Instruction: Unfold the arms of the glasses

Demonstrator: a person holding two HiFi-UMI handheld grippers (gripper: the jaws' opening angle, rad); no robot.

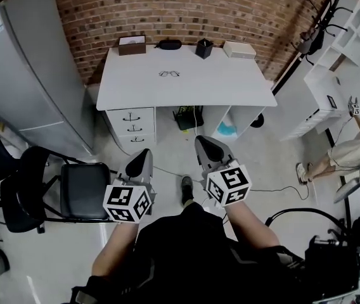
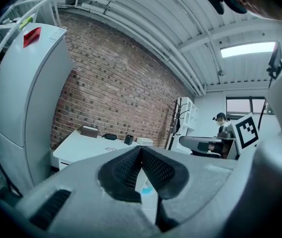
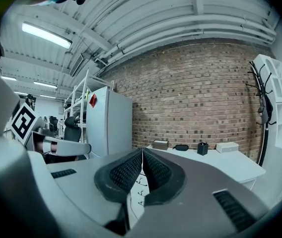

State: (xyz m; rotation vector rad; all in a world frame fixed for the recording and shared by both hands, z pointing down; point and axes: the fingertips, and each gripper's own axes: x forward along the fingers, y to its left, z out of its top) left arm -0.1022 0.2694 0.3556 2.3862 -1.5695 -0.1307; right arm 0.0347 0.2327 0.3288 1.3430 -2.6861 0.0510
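A pair of thin-framed glasses [image 1: 169, 74] lies on the white desk [image 1: 231, 84], toward its back left; it shows as a small dark shape [image 2: 110, 150] in the left gripper view. Both grippers hang well short of the desk, over the floor. My left gripper [image 1: 144, 154] is shut with nothing between its jaws, and so is my right gripper [image 1: 203, 142]. In each gripper view the ribbed pads [image 2: 131, 167] [image 3: 128, 171] meet at the tip. The glasses are hidden in the right gripper view.
On the desk's back edge stand a brown box [image 1: 132, 45], a black case [image 1: 168, 44], a black pen cup [image 1: 203, 47] and a white box [image 1: 239, 49]. A grey fridge [image 1: 28, 75] stands left, a black chair [image 1: 72, 192] near my left gripper, white shelves [image 1: 351, 24] right. A person [image 1: 351, 147] stands at far right.
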